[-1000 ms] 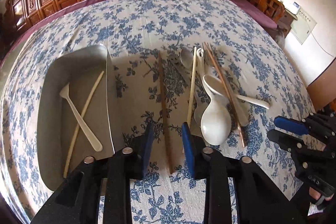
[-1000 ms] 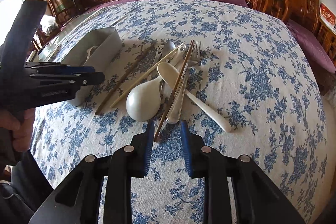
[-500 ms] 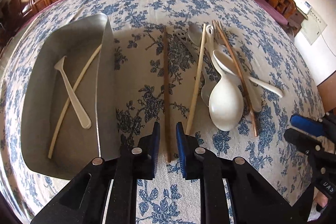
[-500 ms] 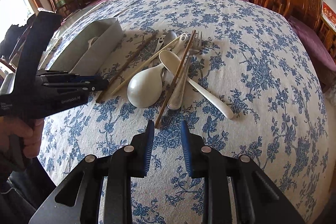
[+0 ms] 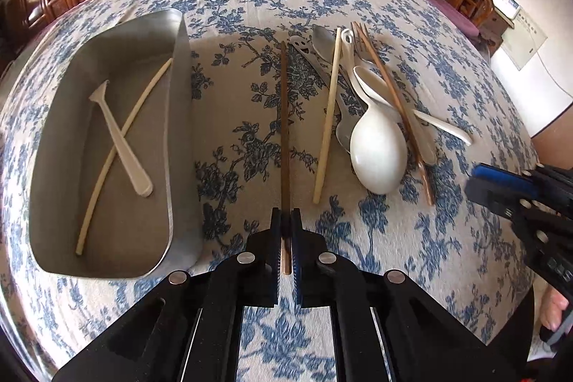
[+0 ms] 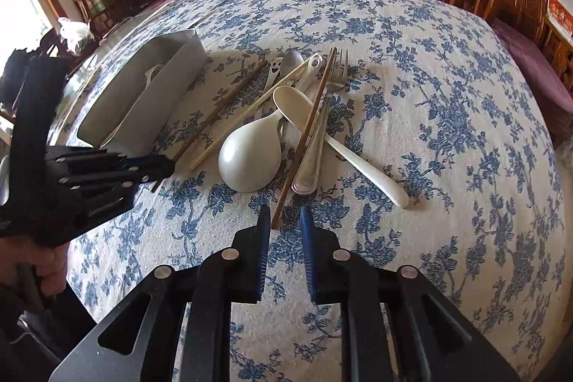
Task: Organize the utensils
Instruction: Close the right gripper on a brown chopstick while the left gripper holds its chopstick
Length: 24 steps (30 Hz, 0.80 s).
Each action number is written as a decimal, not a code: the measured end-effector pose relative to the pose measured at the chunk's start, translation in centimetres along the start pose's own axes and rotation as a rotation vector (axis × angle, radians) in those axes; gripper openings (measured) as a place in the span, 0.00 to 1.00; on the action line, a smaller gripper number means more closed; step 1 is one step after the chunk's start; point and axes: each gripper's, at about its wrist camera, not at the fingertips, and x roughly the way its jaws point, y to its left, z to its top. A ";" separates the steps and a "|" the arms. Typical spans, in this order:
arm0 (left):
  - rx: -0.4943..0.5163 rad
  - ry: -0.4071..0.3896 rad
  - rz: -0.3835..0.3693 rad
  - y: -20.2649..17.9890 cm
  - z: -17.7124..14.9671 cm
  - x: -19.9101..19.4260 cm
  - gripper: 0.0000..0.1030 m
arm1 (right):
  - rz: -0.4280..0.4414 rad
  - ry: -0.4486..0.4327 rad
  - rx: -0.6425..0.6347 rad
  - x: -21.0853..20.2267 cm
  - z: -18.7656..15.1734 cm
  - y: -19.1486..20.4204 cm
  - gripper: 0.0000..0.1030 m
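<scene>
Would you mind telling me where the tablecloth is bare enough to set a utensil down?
Free: the broad cloth right of the white spoon's handle, the far cloth beyond the fork, and the strip between the metal tray and the dark chopstick. Crowded: the pile around the rice paddle.

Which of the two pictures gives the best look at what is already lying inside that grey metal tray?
The left wrist view. It looks down into the tray, so a pale chopstick and a white flat-handled utensil show crossed on its floor. The right wrist view sees the tray from the side; its wall hides all but a bit of white utensil.
</scene>
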 end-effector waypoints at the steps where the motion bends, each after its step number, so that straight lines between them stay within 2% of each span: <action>1: 0.001 -0.003 -0.007 0.1 -0.2 -0.5 0.04 | 0.007 0.003 0.009 0.4 0.1 0.2 0.17; 6: 0.020 -0.024 -0.028 -0.2 -1.3 -2.6 0.04 | 0.012 0.019 0.037 2.2 0.2 0.8 0.16; 14: 0.030 -0.057 -0.060 -0.3 -2.1 -5.1 0.04 | -0.062 0.029 0.049 3.6 0.4 1.0 0.16; 21: 0.039 -0.095 -0.048 0.7 -1.8 -7.6 0.04 | -0.169 0.038 -0.018 4.3 0.2 2.2 0.16; 24: 0.032 -0.109 -0.051 1.3 -1.8 -8.6 0.04 | -0.166 0.034 0.002 4.3 0.2 1.9 0.16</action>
